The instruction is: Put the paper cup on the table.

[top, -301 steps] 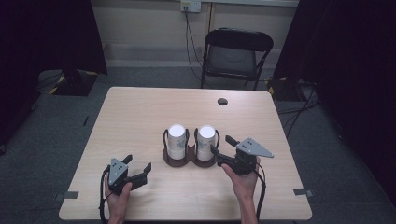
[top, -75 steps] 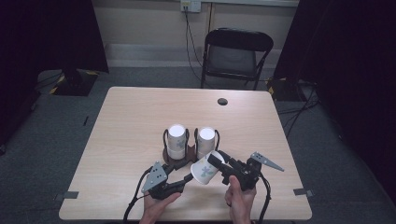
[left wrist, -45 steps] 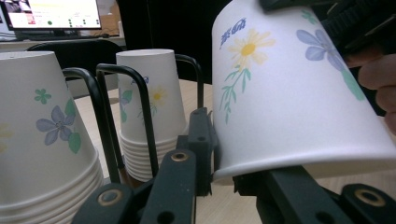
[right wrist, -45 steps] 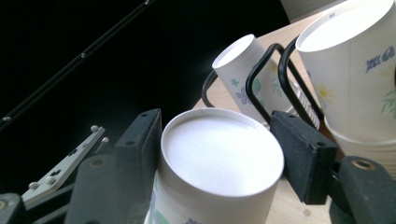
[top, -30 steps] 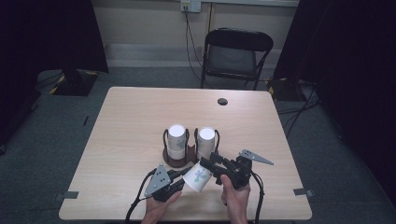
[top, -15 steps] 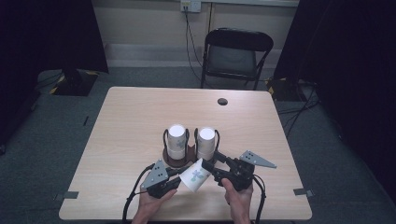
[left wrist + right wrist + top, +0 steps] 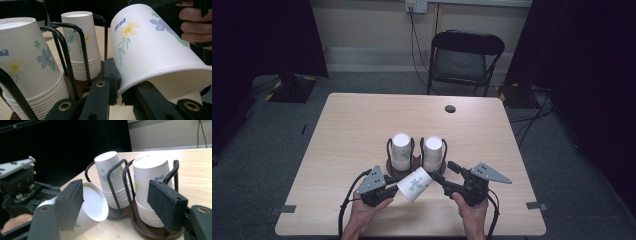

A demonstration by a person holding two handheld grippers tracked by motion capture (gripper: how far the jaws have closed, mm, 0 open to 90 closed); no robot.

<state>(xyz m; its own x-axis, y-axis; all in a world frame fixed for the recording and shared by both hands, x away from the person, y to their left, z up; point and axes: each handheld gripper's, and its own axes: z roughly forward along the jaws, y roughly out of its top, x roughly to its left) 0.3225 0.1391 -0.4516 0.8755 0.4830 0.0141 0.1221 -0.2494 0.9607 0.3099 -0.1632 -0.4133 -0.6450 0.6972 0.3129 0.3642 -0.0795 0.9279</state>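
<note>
Between the two hands near the table's front edge, the left gripper [image 7: 384, 188] pinches the rim of a flowered paper cup [image 7: 414, 184], while the right gripper [image 7: 443, 180] stands spread wide just beside it. So one cup looks pulled and handed over; two stacks remain in the wire cup holder [image 7: 418, 152]. Cup lies tilted, closed base toward the right gripper, mouth toward the left.

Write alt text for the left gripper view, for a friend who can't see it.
A floral paper cup lies tilted on its side, its rim pinched by the left tool. Behind stand two upside-down cup stacks in a black wire holder.
</note>
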